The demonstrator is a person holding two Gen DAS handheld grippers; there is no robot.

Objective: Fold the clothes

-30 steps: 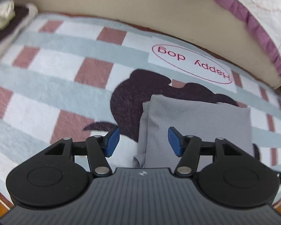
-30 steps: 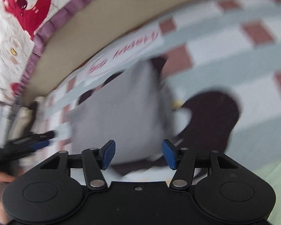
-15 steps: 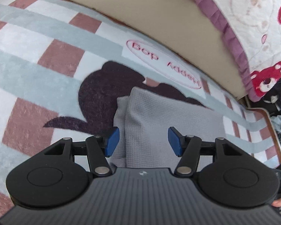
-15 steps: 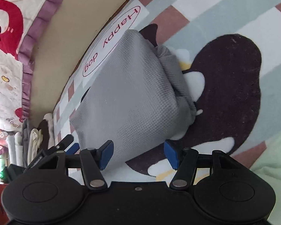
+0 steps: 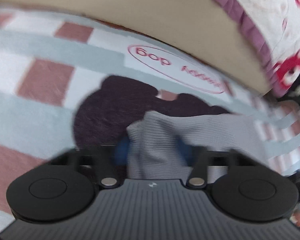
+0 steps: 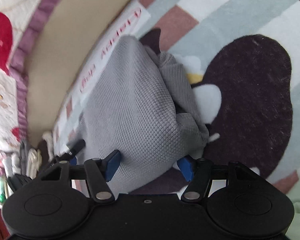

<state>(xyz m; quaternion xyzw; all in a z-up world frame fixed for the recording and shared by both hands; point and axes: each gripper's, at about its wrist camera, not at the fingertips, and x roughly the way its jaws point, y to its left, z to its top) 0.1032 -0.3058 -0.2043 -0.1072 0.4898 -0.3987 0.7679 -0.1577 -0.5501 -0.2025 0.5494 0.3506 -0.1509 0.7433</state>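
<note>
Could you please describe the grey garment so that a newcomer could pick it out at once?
Find the striped rug with its dark dog shape. On it lies a folded grey waffle-knit garment. It is the only plain grey textured cloth on the patterned rug.

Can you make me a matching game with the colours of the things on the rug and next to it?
Things:
1. folded cloth
2. dog shape on the rug
3. oval with writing
4. quilt frill

Colours:
a. light purple
b. grey
c. red
d. dark, nearly black

Pairs: 1-b, 2-d, 3-c, 4-a
</note>
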